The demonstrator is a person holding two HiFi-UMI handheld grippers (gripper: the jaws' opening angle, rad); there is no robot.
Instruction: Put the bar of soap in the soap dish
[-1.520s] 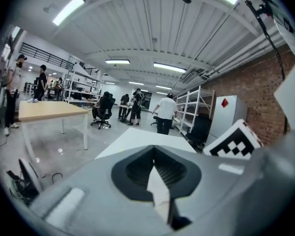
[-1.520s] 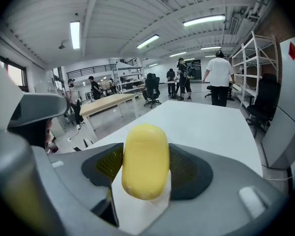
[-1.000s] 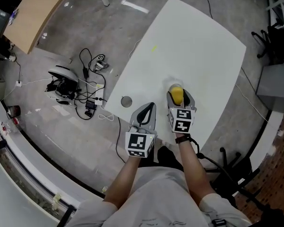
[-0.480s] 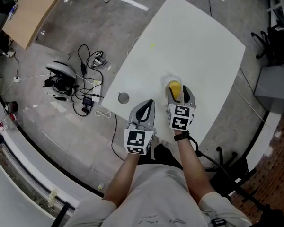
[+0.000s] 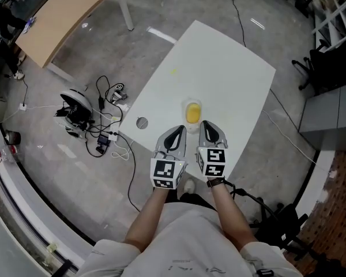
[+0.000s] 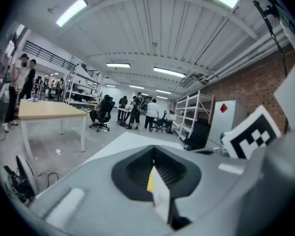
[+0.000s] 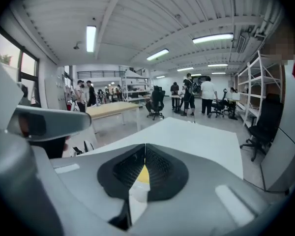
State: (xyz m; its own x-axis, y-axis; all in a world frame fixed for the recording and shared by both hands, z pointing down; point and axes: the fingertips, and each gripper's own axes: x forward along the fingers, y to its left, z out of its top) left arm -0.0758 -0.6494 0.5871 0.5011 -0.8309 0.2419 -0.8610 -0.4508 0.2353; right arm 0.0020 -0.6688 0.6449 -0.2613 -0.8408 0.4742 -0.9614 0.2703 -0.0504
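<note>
The yellow bar of soap [image 5: 192, 113] lies in the pale soap dish [image 5: 192, 125] on the white table [image 5: 219, 68]. Both grippers hang side by side above the table's near edge, short of the dish. My left gripper [image 5: 179, 130] is shut and empty. The right gripper [image 5: 205, 124] is shut too, with nothing between its jaws, its tip just behind the dish. In the left gripper view the jaws [image 6: 153, 149] meet, and a sliver of yellow soap [image 6: 150, 180] shows under them. In the right gripper view the jaws [image 7: 145, 145] also meet above the soap [image 7: 143, 173].
A small round grey disc [image 5: 141, 122] sits at the table's left corner. Cables and a white device [image 5: 75, 105] lie on the floor to the left. A wooden table [image 5: 63, 10] stands far left and a black chair [image 5: 320, 62] far right. People stand in the distance.
The right gripper's jaws stood open around the soap; now they are shut and clear of it. Both grippers have risen and drawn back toward the person.
</note>
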